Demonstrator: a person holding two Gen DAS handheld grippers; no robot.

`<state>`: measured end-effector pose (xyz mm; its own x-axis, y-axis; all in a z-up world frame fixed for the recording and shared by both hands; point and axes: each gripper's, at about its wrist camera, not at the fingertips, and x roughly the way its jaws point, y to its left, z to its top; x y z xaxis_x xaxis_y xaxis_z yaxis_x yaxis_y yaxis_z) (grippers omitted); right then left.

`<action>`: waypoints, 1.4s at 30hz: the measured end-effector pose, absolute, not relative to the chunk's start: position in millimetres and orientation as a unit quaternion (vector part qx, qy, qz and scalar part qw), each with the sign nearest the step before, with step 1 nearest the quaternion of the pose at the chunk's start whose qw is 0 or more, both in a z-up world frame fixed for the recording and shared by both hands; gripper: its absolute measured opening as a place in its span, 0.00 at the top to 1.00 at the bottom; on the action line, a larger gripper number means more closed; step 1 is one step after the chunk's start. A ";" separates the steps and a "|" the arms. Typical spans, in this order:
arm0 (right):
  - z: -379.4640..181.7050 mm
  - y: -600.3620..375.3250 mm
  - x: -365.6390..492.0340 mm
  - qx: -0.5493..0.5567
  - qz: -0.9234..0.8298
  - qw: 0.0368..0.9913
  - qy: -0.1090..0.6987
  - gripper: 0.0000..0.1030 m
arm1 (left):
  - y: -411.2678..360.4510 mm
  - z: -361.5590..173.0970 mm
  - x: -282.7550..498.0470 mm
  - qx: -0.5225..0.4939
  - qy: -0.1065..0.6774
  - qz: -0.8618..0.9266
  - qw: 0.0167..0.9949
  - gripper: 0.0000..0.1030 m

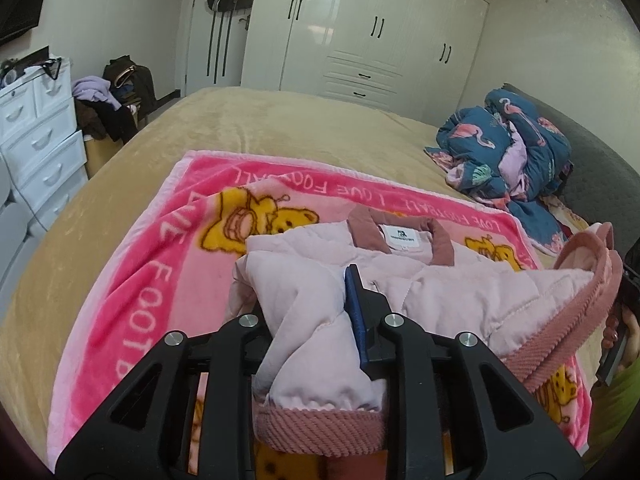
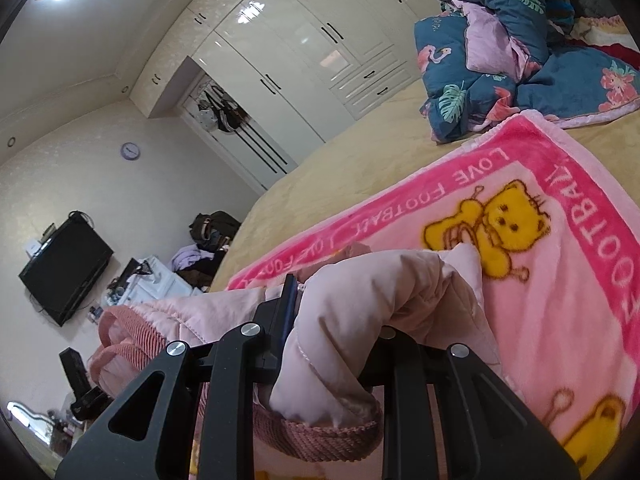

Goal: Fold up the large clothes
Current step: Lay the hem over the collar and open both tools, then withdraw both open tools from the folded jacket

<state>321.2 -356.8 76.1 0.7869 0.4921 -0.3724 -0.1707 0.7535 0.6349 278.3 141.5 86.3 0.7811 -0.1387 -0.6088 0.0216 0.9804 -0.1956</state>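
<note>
Jackets: 1 pale pink padded jacket, lying on the pink blanket at the near end of the bed.
Blankets: 1, printed with yellow bears and "LOVE FOOTBALL" lettering, spread flat under the jacket.
Quilts: 1 bundled blue flamingo-print quilt, far right on the bed, well apart from the jacket.
Jacket axis: collar and white label point to the far side; ribbed hem toward the near side, so the long axis runs near to far.
Left gripper: pinching a bunch of pale pink jacket fabric, with the ribbed dusty-pink cuff hanging just below the jaws.
Right gripper: clamped on another fold of the jacket, a ribbed cuff drooping beneath it.
Hidden: each gripper's outer finger is buried in cloth; only 1 blue-padded finger shows in the left view.
Cut off: the jacket's near hem leaves the frame in both views.
Room: 1 white wardrobe far, 1 white drawer unit left, 1 wall television.
</note>
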 end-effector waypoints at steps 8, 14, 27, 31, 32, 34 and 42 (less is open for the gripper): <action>56.9 -353.6 367.8 0.274 0.138 0.904 0.296 0.80 | 142.4 71.3 305.8 -0.114 0.322 -0.046 0.939 0.46; 37.6 -344.1 399.9 0.266 0.123 0.899 0.324 0.80 | 140.3 67.2 312.6 -0.128 0.317 -0.047 0.939 0.38; 4.2 -338.7 438.3 0.285 0.091 0.878 0.374 0.76 | 117.8 77.7 297.3 -0.053 0.254 -0.034 0.965 0.09; 2.2 -342.7 442.7 0.309 0.099 0.866 0.381 0.69 | 122.6 68.3 298.9 -0.043 0.262 -0.027 0.964 0.09; 2.8 -343.7 443.6 0.313 0.103 0.863 0.384 0.67 | 124.5 65.9 299.7 -0.042 0.264 -0.025 0.963 0.09; 6.1 -345.2 443.6 0.320 0.112 0.858 0.386 0.62 | 129.8 60.4 301.4 -0.043 0.270 -0.024 0.962 0.09; 38.0 -347.0 423.1 0.320 0.144 0.866 0.356 0.06 | 147.7 37.3 307.8 -0.058 0.297 -0.013 0.953 0.09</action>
